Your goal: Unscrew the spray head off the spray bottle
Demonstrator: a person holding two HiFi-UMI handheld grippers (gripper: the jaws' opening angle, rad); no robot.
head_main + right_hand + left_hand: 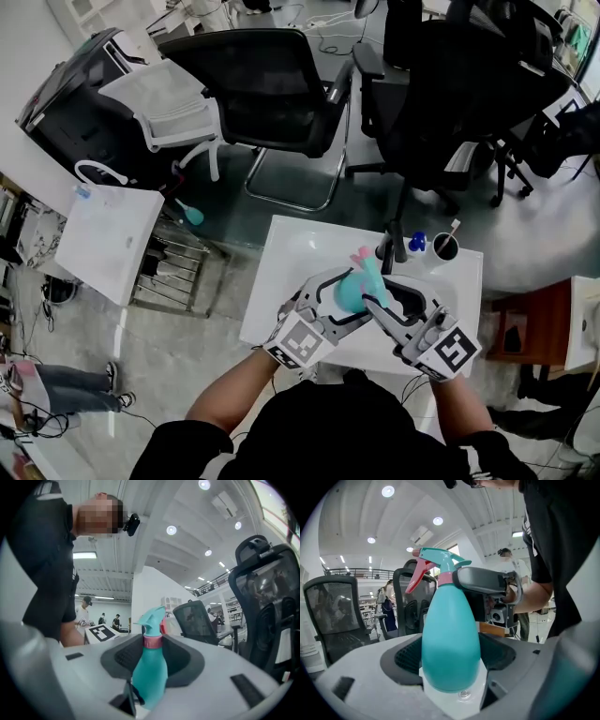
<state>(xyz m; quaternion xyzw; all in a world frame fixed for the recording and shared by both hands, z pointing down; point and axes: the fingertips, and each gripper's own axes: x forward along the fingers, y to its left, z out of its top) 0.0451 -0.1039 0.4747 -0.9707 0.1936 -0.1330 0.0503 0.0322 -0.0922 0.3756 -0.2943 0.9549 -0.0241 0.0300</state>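
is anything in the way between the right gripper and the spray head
Nothing visible does. The right gripper already appears closed on the pink collar just under the spray head, while the left gripper grips the bottle by its body.

One spray bottle (359,284), two tools, left tool (342,298), right tool (380,306), and one white table (281,281).

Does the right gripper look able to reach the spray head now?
Likely yes: right gripper grips the spray bottle at its pink collar, under the spray head; left gripper steadies the body.
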